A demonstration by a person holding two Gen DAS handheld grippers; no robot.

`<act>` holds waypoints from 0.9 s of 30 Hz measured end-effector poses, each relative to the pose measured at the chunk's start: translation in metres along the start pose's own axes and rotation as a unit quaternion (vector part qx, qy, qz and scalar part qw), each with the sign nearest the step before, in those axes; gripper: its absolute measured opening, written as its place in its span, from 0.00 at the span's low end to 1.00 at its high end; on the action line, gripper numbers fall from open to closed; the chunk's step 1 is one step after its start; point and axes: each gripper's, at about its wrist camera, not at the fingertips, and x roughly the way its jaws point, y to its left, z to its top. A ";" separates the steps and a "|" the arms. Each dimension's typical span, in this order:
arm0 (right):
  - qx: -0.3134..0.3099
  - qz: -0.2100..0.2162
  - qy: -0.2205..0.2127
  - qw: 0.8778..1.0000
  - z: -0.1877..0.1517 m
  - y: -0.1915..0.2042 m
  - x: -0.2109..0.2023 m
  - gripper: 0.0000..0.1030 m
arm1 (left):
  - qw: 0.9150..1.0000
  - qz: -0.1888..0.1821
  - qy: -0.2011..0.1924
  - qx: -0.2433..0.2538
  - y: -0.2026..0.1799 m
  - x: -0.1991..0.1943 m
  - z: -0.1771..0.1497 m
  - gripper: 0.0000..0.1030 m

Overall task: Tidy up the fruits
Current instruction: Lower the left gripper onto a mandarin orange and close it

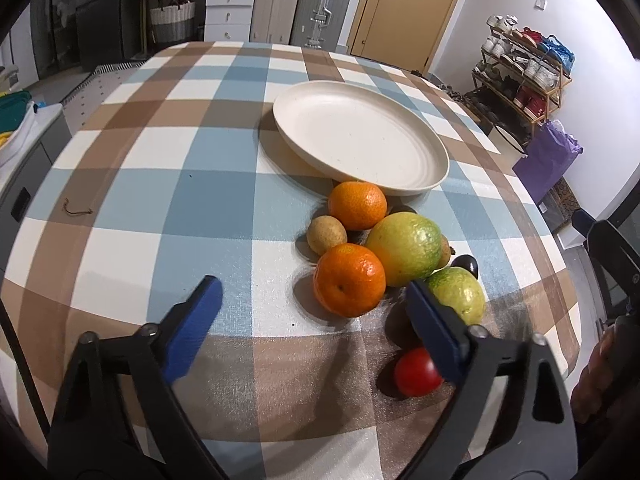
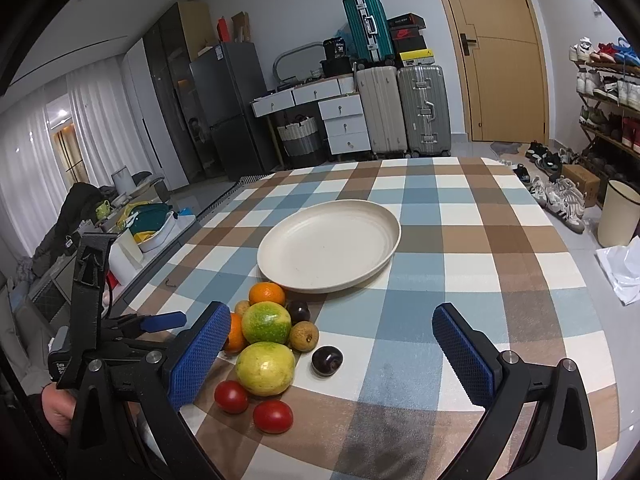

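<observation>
A pile of fruit lies on the checked tablecloth in front of an empty cream plate. My left gripper is open, low over the cloth, with the near orange between its blue fingers; neither pad touches it. Behind that orange sit a second orange, a small brown fruit and a large green-yellow fruit. A red tomato lies by the right finger. My right gripper is open and holds nothing, right of the pile, near a dark plum and two tomatoes.
The table's left edge drops to a floor crowded with bags and boxes. A shoe rack and a purple bag stand past the right edge. Suitcases, drawers and a door are behind the table.
</observation>
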 end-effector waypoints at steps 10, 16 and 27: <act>0.003 0.001 0.011 1.000 -0.003 -0.001 0.009 1.00 | 0.998 -0.063 0.006 0.002 0.004 0.012 0.001 0.45; 0.003 0.004 0.018 1.000 -0.004 0.000 0.010 1.00 | 0.996 -0.091 0.004 0.003 0.003 0.015 -0.001 0.35; 0.008 0.039 0.036 0.999 -0.010 0.006 0.015 1.00 | 0.995 -0.103 -0.003 -0.014 0.013 0.005 -0.004 0.35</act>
